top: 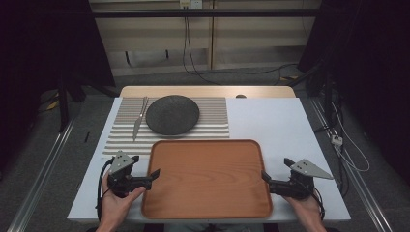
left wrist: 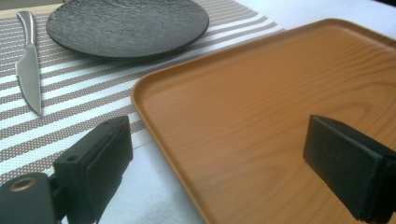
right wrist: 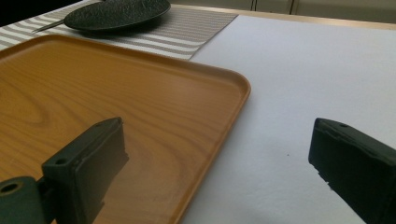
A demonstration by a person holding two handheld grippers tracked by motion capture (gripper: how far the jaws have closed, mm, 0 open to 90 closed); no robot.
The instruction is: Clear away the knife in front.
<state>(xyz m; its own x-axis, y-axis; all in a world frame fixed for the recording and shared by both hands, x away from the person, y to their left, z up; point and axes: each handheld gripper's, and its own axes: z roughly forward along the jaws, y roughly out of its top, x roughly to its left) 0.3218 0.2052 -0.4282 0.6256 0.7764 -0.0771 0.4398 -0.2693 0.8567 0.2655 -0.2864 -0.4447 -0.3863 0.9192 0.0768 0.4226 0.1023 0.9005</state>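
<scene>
An empty brown wooden tray [top: 207, 193] lies at the table's near middle. My left gripper [top: 145, 166] is open at its left rim. In the left gripper view [left wrist: 224, 163] one jaw hangs over the tray [left wrist: 261, 102] and the other over the striped mat's edge. My right gripper [top: 277, 169] is open at the right rim. In the right gripper view [right wrist: 219, 168] one jaw is over the tray [right wrist: 93, 93] and the other over the white table. Neither holds anything. Behind the tray, a dark round plate [top: 172, 114] and a steel knife [top: 139, 118] rest on a striped placemat [top: 212, 121].
White table surface [top: 275, 121] stretches to the right of the mat and tray. A small dark object [top: 240, 96] sits at the far wooden edge. Cables [top: 193, 67] run across the floor behind, and metal rails flank the table.
</scene>
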